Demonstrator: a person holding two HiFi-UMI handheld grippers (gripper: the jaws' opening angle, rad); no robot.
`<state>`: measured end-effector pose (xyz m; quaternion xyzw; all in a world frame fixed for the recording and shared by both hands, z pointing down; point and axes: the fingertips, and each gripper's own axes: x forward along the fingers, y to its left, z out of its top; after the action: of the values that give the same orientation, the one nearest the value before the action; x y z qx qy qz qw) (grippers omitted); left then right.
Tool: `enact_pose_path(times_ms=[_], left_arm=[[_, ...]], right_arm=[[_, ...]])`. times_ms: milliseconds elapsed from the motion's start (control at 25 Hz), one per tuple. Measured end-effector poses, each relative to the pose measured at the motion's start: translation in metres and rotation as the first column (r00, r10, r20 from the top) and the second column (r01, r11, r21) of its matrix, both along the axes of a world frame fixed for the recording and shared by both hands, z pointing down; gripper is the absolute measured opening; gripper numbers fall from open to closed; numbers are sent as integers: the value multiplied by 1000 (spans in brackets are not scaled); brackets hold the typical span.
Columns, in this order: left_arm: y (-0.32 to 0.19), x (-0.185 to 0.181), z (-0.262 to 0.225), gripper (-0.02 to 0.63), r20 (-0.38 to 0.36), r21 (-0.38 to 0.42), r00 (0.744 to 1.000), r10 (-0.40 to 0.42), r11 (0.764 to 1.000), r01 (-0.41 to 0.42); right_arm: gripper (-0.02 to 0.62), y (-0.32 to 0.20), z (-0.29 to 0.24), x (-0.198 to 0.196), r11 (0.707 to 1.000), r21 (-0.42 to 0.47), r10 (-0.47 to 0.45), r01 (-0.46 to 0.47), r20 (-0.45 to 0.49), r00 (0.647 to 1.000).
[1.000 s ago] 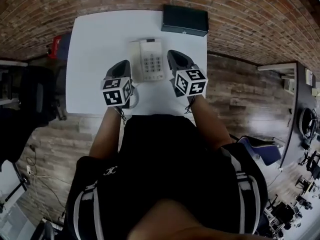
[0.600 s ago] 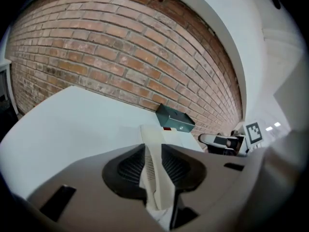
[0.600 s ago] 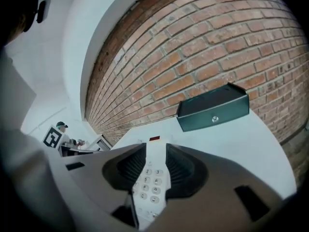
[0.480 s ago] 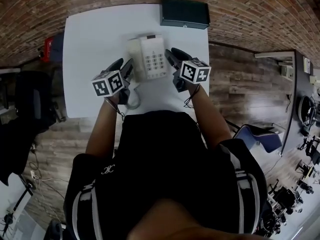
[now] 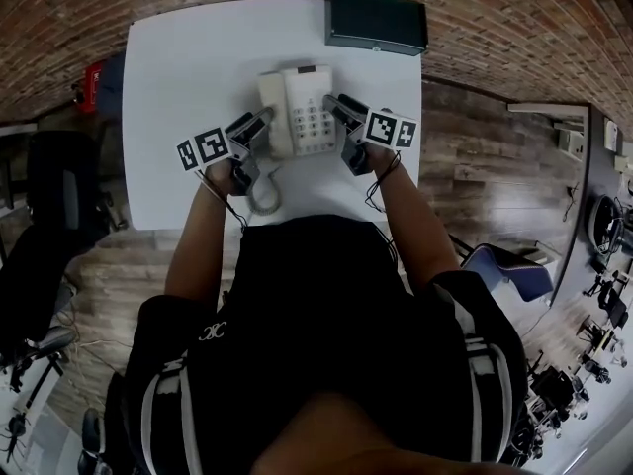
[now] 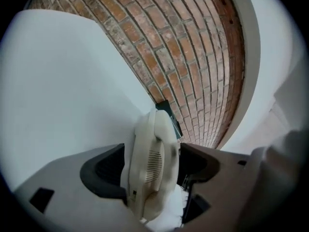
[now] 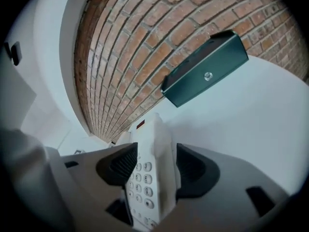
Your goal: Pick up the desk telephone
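A cream desk telephone (image 5: 297,117) lies on the white table (image 5: 188,77), handset on its left, keypad on its right. My left gripper (image 5: 259,125) is at the phone's left side. In the left gripper view the handset edge (image 6: 152,153) stands between the opening jaws of my left gripper (image 6: 152,167), and the pads do not press on it. My right gripper (image 5: 334,109) is at the phone's right side. Its opening jaws (image 7: 155,167) straddle the keypad edge (image 7: 145,182) with a small gap left.
A dark green box (image 5: 376,20) lies at the table's far right edge, against the brick wall (image 7: 205,69). The phone's coiled cord (image 5: 262,198) curls near the front edge. A red object (image 5: 91,87) and a dark chair (image 5: 59,196) stand left of the table.
Both grippers have sunk to the table and rolled, their marker cubes tipping outward. Their jaws went from shut to wide and now stand astride the phone's two sides.
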<state>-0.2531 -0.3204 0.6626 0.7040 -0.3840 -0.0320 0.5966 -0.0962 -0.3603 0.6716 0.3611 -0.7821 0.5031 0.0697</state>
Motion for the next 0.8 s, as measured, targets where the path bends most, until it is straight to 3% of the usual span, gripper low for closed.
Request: enact_pose_path(times_ms=[280,440,600,800], left_arm=[[-1,10,10,348,-115,-10,992,59,998,-60],[1,19,12,354,-156,12,978,136,991,-136],[9,33,12,353,-121,24,959,255,967,-254],[10,39,15,353,-89,8,952,292,956,-292]], right_arm=[[222,-1,15,-5,995,-97,-3,12,90,996],[222,-1,19,-9,989,-146,-16,38,149,989],[222,-1,19,-14,983,-161,-61,86,154,986],[222,5,22,-22,974,-178,-119,141,127,985]])
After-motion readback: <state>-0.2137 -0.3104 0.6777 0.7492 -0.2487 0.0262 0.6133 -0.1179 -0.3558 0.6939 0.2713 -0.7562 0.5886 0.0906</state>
